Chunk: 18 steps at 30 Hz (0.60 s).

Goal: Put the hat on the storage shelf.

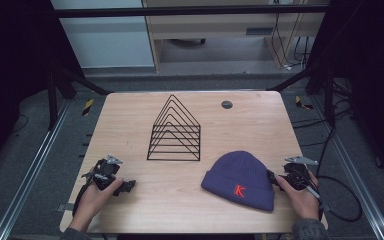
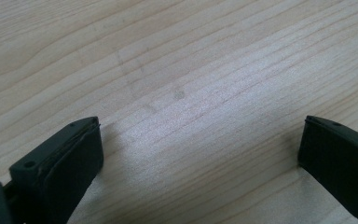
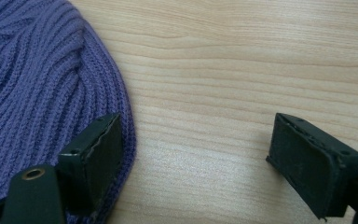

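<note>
Resting on the wooden table (image 1: 130, 125): purple knit beanie (image 1: 240, 180) with a red K, lower right of the high view. Right gripper (image 3: 193, 161) jaws spread wide, nothing clamped; one jaw sits over the beanie's edge, the other over bare wood. Left gripper (image 1: 122, 186) lower left, well apart from the beanie, jaws wide, bare wood between. Black wire rack (image 1: 175, 132) at center.

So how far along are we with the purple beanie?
Nothing looks done yet: the beanie lies flat on the table, apart from the wire rack. The open right claw sits at its edge, not gripping. The left claw hangs open over bare wood. Grasping and moving remain.
</note>
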Motion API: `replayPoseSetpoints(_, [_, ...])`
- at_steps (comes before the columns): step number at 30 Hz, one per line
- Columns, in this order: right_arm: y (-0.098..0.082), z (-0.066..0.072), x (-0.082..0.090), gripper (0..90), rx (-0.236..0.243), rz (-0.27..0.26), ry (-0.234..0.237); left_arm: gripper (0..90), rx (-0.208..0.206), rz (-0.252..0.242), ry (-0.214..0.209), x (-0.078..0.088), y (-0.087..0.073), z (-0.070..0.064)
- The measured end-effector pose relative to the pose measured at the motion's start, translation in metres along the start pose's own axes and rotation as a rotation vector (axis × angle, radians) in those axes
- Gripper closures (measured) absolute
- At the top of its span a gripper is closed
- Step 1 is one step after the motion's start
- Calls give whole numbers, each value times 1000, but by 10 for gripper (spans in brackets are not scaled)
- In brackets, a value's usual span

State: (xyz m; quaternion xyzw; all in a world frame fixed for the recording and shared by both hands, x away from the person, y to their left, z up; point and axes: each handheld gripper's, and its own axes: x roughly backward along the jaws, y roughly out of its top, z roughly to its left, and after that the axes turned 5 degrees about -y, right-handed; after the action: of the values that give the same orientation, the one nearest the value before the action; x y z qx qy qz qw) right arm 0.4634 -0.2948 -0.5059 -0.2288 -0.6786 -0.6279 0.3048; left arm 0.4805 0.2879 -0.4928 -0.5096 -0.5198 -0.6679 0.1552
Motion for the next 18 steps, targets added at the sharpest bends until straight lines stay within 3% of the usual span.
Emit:
replayPoseSetpoints(11, [3, 0, 1, 197, -34, 21, 2, 0, -2, -3, -5, 0, -1, -1])
replayPoseSetpoints(15, [11, 1, 3, 229, 3, 29, -28, 0, -13, 4, -5, 1, -1, -1])
replayPoseSetpoints(18, [26, 6, 3, 252, 64, 57, -31, 0, -14, 4, -5, 1, -1, -1])
